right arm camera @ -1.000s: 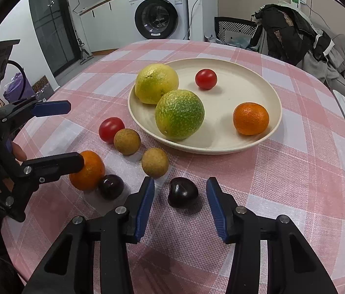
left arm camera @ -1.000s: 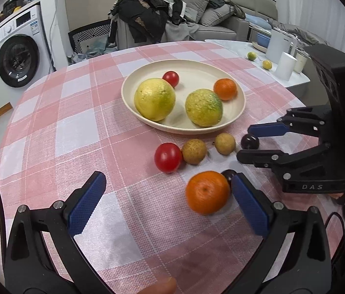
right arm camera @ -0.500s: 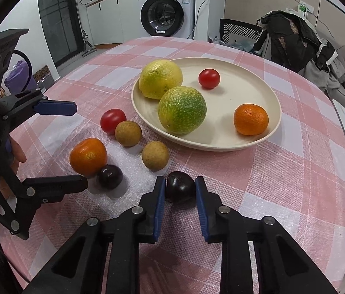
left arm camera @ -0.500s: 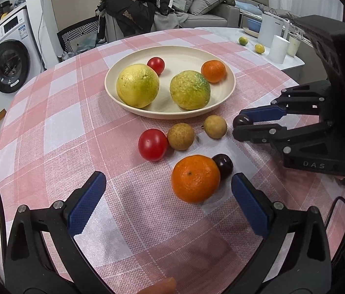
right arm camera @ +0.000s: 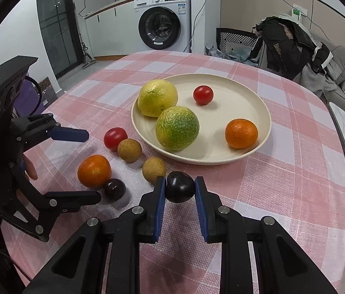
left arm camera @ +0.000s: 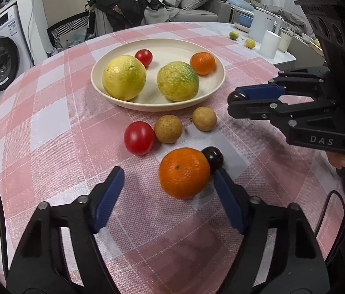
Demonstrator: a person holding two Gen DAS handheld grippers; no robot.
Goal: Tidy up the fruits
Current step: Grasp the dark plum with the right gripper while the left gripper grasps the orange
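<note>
Plum-dark fruit sits clamped between the blue pads of the right gripper, low centre in the right wrist view, just short of the plate; whether it has left the cloth I cannot tell. For this step I would lift it straight up before carrying it over the rim, then set it on the bare patch of plate right of centre, clear of the green-yellow citrus.

The left gripper is closing around the mandarin, lower centre of the left wrist view; the pads do not yet press it. A second dark fruit touches the mandarin's far right side, close to the right pad, so the jaws should centre on the mandarin alone.

The held fruit's underside is hidden, and in the left wrist view only a sliver of it shows.
</note>
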